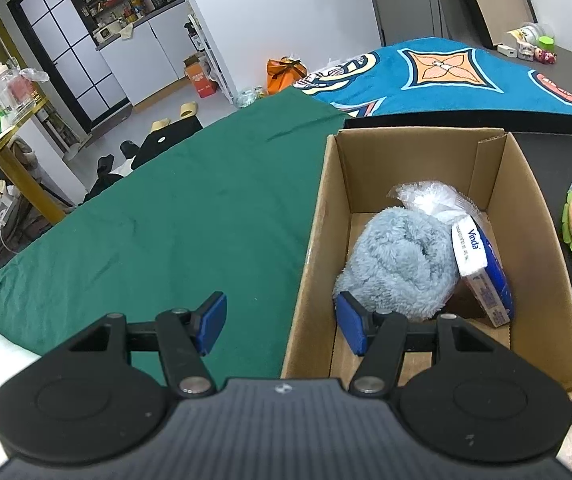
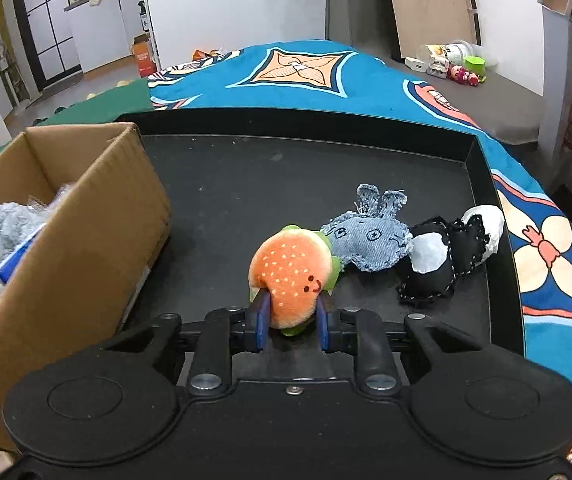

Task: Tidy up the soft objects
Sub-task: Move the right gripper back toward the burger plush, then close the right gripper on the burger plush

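Nearest in the right wrist view, the right gripper (image 2: 291, 322) is clenched on one plush hamburger (image 2: 291, 272): its two blue pads press into the toy's near end, and the orange bun with its small stitched smile bulges out between them. That toy sits on a black tray (image 2: 286, 176), with a green felt fringe showing at its edge. Just beyond it, touching its far side, lies one denim rabbit toy (image 2: 369, 240) with two frayed ears, and touching that in turn is one black-and-white stitched plush (image 2: 445, 256), so three soft toys lie in a row across the tray. To the left of them stands one open cardboard box (image 2: 98, 216), its bottom corner on the tray. In the left wrist view, the left gripper (image 1: 282, 322) is released and holds nothing; its jaws straddle the near-left wall of the box, one pad outside over a green cloth (image 1: 166, 200) and the other inside. Within the box lie one fluffy grey-blue plush (image 1: 401, 268), one blue-and-white Vinda tissue pack (image 1: 481, 268) leaning against its right side, and one clear plastic bag (image 1: 429, 196) behind them. Whether the inner pad touches the grey-blue plush cannot be told. Farther back, beyond the tray, spreads one teal blanket (image 2: 325, 72) with orange diamond motifs.
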A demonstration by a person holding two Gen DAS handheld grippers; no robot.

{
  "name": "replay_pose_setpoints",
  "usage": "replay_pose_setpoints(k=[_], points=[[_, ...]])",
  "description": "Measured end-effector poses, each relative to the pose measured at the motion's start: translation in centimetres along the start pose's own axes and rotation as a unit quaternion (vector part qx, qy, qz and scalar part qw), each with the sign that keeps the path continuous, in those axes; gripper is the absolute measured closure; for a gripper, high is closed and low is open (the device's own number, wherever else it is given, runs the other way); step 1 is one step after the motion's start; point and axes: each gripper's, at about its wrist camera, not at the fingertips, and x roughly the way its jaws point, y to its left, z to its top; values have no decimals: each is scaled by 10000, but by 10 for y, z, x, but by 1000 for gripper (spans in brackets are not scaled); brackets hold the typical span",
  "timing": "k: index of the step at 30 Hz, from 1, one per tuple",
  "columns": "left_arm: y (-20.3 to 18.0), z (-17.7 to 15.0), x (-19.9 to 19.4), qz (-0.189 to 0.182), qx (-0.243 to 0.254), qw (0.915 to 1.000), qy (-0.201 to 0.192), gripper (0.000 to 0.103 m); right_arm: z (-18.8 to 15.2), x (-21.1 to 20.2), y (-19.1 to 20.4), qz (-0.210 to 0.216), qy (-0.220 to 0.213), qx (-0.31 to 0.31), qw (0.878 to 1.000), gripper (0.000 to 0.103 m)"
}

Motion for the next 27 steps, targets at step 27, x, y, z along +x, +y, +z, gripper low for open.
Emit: replay_pose_setpoints(k=[27], points=[[29,-6,-5,-801,-502,9955,-2,44,17,-78,24,71,-397,-334,9986,80]])
